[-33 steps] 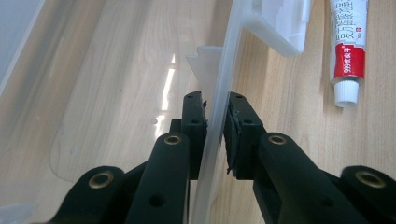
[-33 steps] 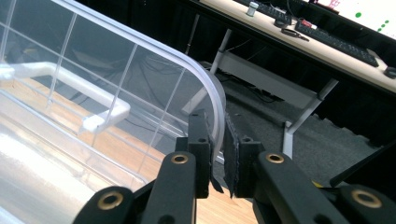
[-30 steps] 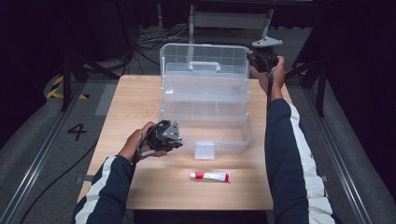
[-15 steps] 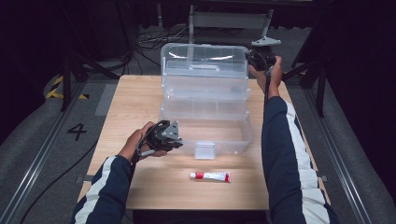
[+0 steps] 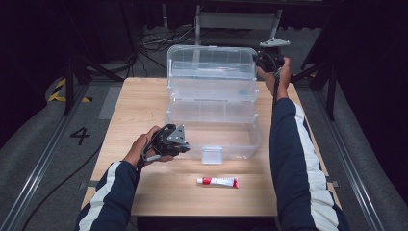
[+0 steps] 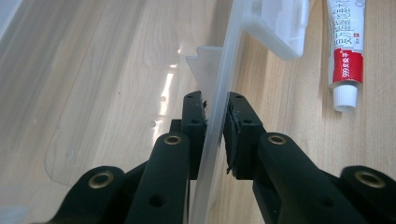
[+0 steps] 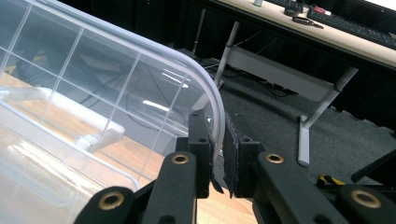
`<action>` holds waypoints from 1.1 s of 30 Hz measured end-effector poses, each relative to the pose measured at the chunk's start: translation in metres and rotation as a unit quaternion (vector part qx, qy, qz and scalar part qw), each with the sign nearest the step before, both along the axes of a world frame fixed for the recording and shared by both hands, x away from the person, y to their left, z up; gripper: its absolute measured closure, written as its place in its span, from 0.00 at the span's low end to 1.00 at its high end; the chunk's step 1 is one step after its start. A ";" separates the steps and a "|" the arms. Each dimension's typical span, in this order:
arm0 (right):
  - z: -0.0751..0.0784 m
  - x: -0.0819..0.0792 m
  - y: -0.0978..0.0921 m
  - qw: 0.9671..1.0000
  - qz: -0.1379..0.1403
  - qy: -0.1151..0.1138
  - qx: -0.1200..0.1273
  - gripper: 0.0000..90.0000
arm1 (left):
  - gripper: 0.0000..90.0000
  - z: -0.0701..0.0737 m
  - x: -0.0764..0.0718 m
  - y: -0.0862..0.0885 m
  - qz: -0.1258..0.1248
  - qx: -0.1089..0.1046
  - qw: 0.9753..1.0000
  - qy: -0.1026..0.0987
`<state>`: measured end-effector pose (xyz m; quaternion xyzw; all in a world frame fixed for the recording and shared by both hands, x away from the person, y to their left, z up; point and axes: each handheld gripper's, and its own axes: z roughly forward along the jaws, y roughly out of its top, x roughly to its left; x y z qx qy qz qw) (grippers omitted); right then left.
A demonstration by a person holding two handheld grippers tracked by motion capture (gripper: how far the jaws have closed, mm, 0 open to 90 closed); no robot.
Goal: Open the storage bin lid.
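Note:
A clear plastic box [image 5: 240,144] stands on the wooden table [image 5: 139,110] with its lid [image 5: 211,67] swung up at the back. My left gripper [image 5: 180,144] is shut on the box's front wall [image 6: 224,70] near its left corner; in the left gripper view [image 6: 215,105] the thin wall runs between the jaws. My right gripper [image 5: 262,60] is shut on the lid's curved rim [image 7: 212,100] at its upper right corner, seen close in the right gripper view [image 7: 218,122]. A red and white tube [image 5: 217,181] lies on the table in front of the box, beside the wall [image 6: 344,56].
The box's front latch [image 5: 212,155] hangs down toward the tube. Black cables and a metal frame [image 5: 238,19] lie on the dark floor behind the table. A desk leg [image 7: 308,121] stands beyond the lid.
The right gripper has shifted slightly back and up with the lid's corner, and the lid stands a little more upright. The left gripper has stayed put.

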<state>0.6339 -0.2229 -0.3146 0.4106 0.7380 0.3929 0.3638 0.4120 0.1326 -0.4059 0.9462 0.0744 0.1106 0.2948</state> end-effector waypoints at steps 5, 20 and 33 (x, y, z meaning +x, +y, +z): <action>-0.001 0.005 0.001 1.000 0.002 0.006 -0.004 0.91 | 0.89 0.000 0.000 0.000 0.000 0.000 1.000 0.000; -0.009 0.017 0.000 1.000 -0.001 0.026 0.005 0.91 | 0.88 0.000 0.000 0.001 -0.002 0.003 1.000 -0.006; -0.018 0.028 0.000 0.999 -0.005 0.046 -0.003 0.91 | 0.88 0.000 0.001 0.003 -0.010 0.008 1.000 -0.008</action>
